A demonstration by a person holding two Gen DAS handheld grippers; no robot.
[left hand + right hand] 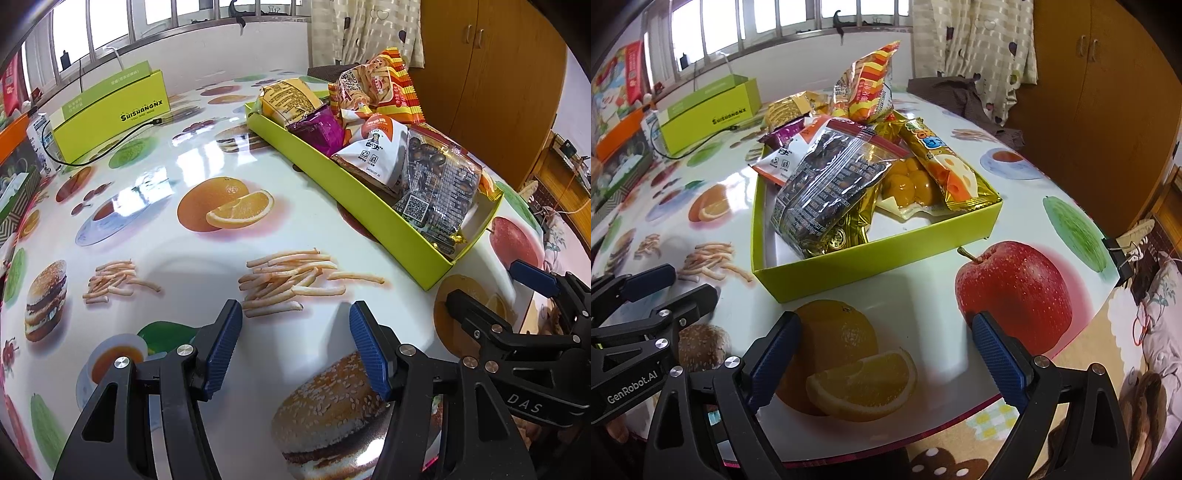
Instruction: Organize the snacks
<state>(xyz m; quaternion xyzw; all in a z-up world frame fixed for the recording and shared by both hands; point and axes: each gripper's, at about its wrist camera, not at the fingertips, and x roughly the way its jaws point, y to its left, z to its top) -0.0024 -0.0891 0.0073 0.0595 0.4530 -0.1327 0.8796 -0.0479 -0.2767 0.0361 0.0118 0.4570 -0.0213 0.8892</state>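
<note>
Both grippers idle over the fruit-print tabletop (pixel 155 206); left gripper (pixel 295 347) fingers apart, nothing between; right gripper (pixel 886 365) fingers spread wide, empty too. Snacks all sit in the lime-green cardboard tray (pixel 871 254) near the tabletop's near-right edge; no loose packets visible outside it. Clear chestnut packet (pixel 827 192) rides on top, tilted over the tray's left wall; I'd judge the job nearly done; if tidying, I'd nudge that packet flat inward and keep fingers off the thin tray walls.
</note>
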